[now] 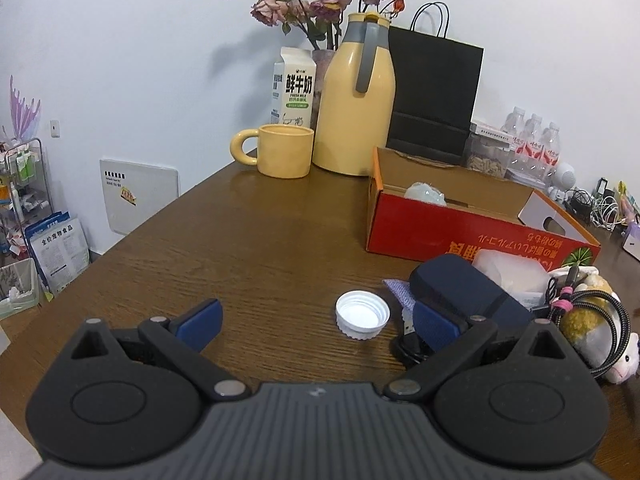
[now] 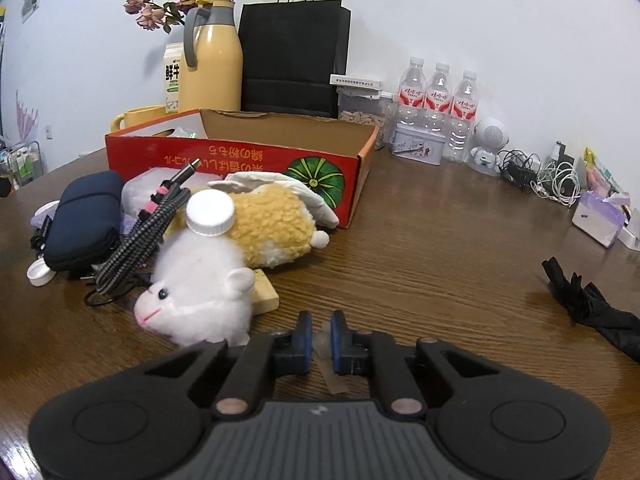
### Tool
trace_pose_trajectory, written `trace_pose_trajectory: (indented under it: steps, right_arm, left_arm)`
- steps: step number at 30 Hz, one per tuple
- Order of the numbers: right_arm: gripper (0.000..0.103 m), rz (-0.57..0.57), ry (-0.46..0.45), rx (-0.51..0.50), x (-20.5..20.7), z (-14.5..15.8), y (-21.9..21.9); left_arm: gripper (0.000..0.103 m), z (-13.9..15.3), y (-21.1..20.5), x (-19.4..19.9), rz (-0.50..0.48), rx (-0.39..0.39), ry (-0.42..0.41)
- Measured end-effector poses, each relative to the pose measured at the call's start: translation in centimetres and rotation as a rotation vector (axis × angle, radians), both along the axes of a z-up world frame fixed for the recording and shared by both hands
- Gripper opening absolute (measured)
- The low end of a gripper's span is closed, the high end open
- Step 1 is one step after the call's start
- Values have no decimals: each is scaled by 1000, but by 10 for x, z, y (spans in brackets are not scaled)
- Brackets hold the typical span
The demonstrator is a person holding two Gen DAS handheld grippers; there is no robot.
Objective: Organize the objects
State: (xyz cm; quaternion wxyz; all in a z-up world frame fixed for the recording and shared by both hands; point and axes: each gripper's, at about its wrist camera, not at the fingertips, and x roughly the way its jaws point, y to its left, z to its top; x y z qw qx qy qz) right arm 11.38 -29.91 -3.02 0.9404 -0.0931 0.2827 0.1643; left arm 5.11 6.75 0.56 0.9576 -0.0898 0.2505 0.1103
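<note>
The left claw (image 1: 316, 322) is held wide apart above the surface (image 1: 240, 240), near a white cap (image 1: 362, 314). The right claw (image 2: 321, 334) is nearly closed on thin clear film (image 2: 326, 350).

A round white plastic bottle cap (image 1: 363, 314) lies open side up on the brown wooden table (image 1: 248, 240), just beside a dark blue soft pouch (image 1: 460, 288). A second white cap (image 2: 211, 213) sits on the fluffy yellow-and-white toy sheep (image 2: 224, 256), in front of the red cardboard box (image 2: 240, 160).

Red box (image 2: 236, 156) — green pumpkin print (image 2: 316, 176).
</note>
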Motion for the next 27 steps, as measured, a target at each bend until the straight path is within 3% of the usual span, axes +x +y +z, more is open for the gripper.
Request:
trace_pose_trajectory:
  steps: [16,27]
  right_arm:
    - [7,-9,-109,63,0,36,-6]
    - [7,-3,-134,87,14,46,8]
  left_arm:
    - [103,-16,5,24,-4,3,77]
    - [102,-27,-4,52,-90,106,150]
